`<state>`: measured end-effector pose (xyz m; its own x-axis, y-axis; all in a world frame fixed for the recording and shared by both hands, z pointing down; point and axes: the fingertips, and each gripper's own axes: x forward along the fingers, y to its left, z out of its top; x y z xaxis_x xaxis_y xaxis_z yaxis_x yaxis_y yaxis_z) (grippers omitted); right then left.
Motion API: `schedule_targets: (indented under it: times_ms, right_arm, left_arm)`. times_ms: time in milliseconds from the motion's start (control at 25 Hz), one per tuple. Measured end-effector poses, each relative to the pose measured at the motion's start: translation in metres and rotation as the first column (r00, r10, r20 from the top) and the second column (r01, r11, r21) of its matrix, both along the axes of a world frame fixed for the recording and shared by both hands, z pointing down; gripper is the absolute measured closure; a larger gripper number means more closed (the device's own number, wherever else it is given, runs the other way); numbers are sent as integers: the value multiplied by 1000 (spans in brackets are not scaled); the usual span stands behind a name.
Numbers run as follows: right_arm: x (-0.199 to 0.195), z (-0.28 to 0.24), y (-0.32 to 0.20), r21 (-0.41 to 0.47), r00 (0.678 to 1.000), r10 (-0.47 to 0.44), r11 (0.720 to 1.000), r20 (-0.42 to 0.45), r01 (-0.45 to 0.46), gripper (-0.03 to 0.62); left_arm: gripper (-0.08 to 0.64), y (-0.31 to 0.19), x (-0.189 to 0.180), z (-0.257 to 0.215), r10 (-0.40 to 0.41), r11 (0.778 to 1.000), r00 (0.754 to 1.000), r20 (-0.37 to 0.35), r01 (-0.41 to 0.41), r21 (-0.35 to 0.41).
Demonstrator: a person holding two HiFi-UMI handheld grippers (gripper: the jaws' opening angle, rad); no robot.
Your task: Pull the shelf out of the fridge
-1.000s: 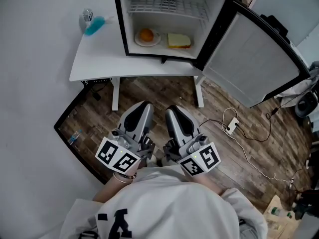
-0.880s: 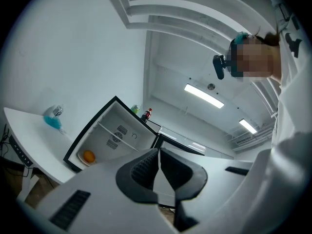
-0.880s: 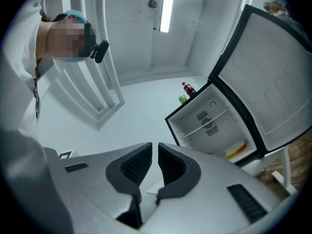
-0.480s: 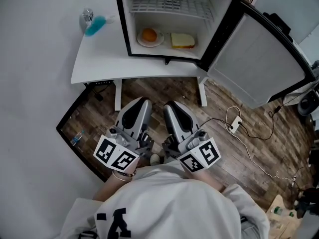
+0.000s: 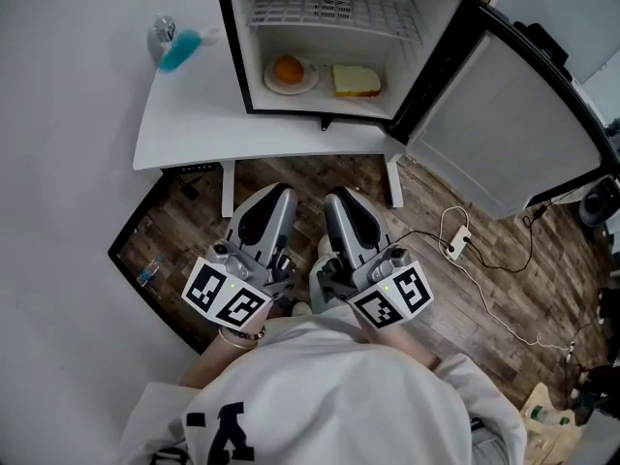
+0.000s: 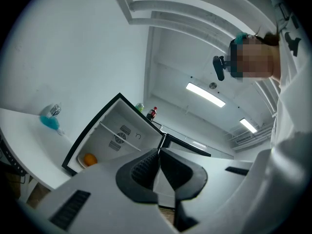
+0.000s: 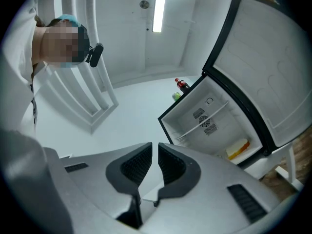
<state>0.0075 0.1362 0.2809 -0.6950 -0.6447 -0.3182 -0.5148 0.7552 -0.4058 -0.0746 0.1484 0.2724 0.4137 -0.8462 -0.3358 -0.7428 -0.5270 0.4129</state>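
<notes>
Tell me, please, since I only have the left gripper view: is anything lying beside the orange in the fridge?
Observer: Yes, a sandwich lies inside the fridge, to the right of the orange and apart from it.
Operator: Thank you. Is the right gripper holding anything?
Observer: No, the right gripper is shut with nothing between its jaws.
Operator: And what is on the ground near the table?
Observer: A white power strip lies on the wooden floor, to the right of the legs of the table.
</notes>
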Motion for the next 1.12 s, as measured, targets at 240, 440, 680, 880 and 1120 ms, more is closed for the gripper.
schedule_targets:
  times_ms: [240, 440, 680, 880, 1120]
  right_arm:
    - [-1, -5, -48, 33, 1000, 5, 999, -4, -5, 535]
    - [0, -7, -104, 25, 1000, -4, 1000, 7, 3, 535]
    - [-3, -16, -161, 60, 999, -21, 998, -28, 22, 535]
    - [2, -12, -205, 44, 999, -34, 998, -32, 35, 535]
    - [3, -13, -239, 57, 997, -67, 996, -40, 69, 535]
  left_arm:
    - [541, -48, -6, -4, -14, 1000, 1000, 5, 14, 17]
    - [541, -102, -7, -8, -26, 999, 1000, -3, 26, 24]
    - [541, -163, -5, -14, -41, 999, 999, -3, 42, 28]
    - [541, -206, 0, -12, -53, 998, 999, -6, 54, 16]
    - [541, -244, 11, -12, -54, 998, 999, -10, 54, 13]
